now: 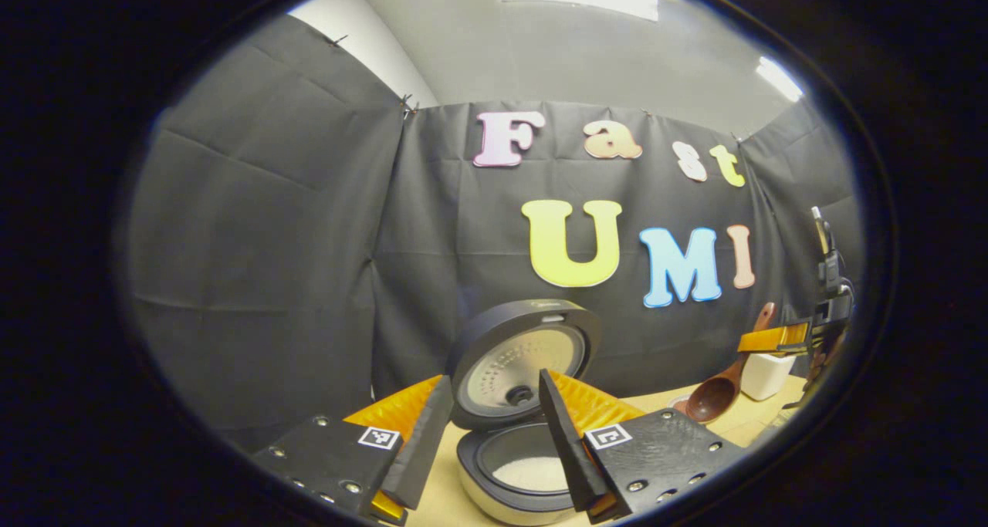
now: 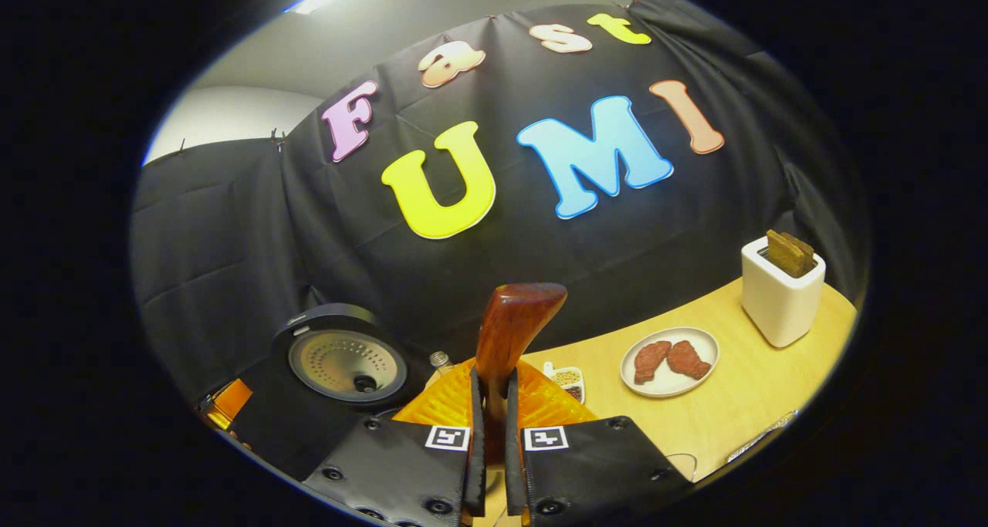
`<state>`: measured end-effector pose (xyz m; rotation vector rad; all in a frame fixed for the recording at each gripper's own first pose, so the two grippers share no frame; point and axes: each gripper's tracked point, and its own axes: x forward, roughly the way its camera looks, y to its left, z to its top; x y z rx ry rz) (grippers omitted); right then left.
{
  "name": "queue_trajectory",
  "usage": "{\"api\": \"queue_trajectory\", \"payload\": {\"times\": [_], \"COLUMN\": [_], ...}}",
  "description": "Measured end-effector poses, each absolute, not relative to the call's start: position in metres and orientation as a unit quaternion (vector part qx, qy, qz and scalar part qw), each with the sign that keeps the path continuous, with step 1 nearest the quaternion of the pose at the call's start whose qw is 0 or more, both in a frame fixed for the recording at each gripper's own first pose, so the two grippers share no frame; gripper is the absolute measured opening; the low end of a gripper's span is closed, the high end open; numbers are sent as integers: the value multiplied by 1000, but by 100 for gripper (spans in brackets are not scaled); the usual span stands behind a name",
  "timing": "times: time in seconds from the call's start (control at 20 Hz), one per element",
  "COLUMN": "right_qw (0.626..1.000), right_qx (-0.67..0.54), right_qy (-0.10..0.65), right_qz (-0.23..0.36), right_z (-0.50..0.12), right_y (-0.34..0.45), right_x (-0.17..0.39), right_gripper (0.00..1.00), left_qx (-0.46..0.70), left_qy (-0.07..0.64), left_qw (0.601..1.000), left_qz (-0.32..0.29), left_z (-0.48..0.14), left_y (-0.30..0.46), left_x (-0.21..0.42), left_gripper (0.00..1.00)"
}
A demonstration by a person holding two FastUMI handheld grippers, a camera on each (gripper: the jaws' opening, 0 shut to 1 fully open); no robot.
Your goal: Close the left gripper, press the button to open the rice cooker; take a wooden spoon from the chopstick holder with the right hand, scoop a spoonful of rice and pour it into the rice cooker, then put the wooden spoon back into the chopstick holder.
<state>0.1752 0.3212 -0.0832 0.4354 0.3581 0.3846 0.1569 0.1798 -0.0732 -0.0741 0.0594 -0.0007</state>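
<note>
Glossy wooden spoon [image 2: 511, 334], matt wood-look table [image 2: 741, 403], glossy rice cooker [image 1: 519, 403] lid, matt black cloth wall [image 1: 309, 241]

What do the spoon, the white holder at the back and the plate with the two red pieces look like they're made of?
Wooden spoon: reddish-brown wood with a glossy, varnished sheen; highlights run along the handle clamped in the right hand-held gripper. Chopstick holder: smooth matte white, probably ceramic or plastic; hard to tell which. Plate: pale and smooth, likely ceramic or melamine.
</note>
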Motion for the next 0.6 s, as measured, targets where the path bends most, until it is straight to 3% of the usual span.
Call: {"api": "queue_trajectory", "payload": {"times": [0.6], "right_qw": [959], "right_qx": [208], "right_qy": [175], "right_qz": [76], "right_z": [-97], "right_y": [169], "right_x": [170], "right_gripper": [12], "left_qx": [-44], "left_qy": [15], "left_qw": [997], "left_qz": [-56], "left_z": [-49], "left_y": [93], "left_x": [180], "left_gripper": [72]}}
